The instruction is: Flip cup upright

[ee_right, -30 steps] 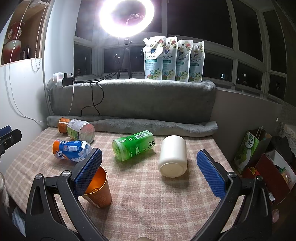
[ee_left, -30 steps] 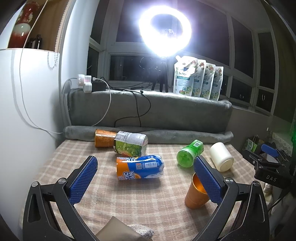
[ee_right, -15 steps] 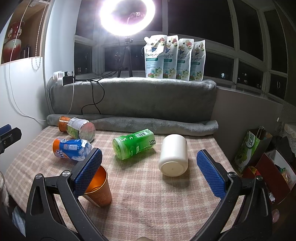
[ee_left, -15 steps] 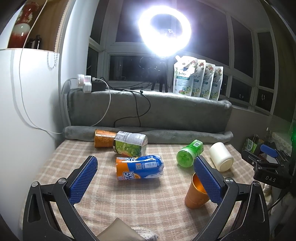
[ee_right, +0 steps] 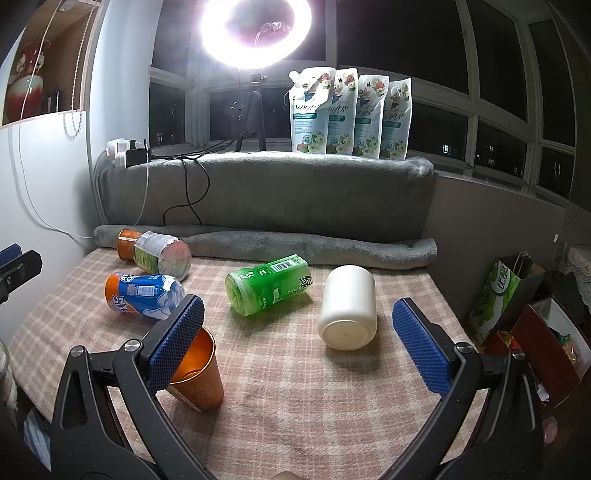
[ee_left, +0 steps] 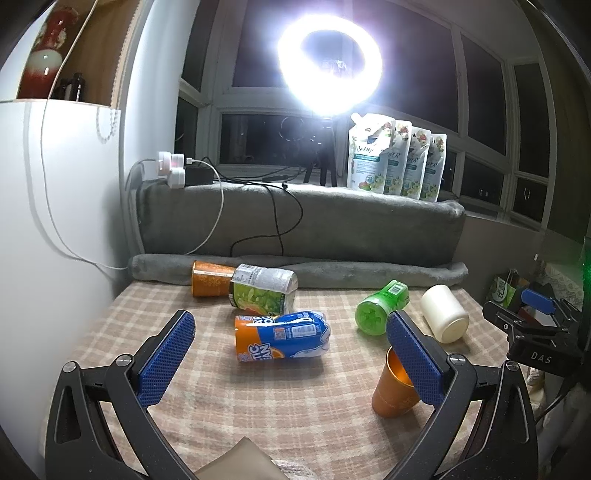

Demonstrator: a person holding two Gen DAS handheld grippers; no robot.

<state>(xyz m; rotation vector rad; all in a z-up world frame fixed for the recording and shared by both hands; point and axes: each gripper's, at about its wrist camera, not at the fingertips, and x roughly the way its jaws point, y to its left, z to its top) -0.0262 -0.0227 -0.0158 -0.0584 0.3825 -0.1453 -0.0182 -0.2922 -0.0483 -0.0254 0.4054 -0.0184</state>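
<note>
Orange cup (ee_right: 199, 380) upright, inside looks bare, both grippers (ee_left: 291, 365) (ee_right: 303, 343) spread wide, gripping nothing

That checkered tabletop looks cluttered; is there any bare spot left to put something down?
Yes: the near cloth in front of the white jar and right of the orange cup is bare, as is the near-left corner before the blue-orange can. The back, by the green bottle and jars, is crowded.

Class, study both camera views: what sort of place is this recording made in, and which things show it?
Probably a home's enclosed balcony or sunroom at night, set up for filming: dark windows wrap the corner, a ring light stands on the sill beside detergent refill pouches, and a checked cloth covers the table.
</note>
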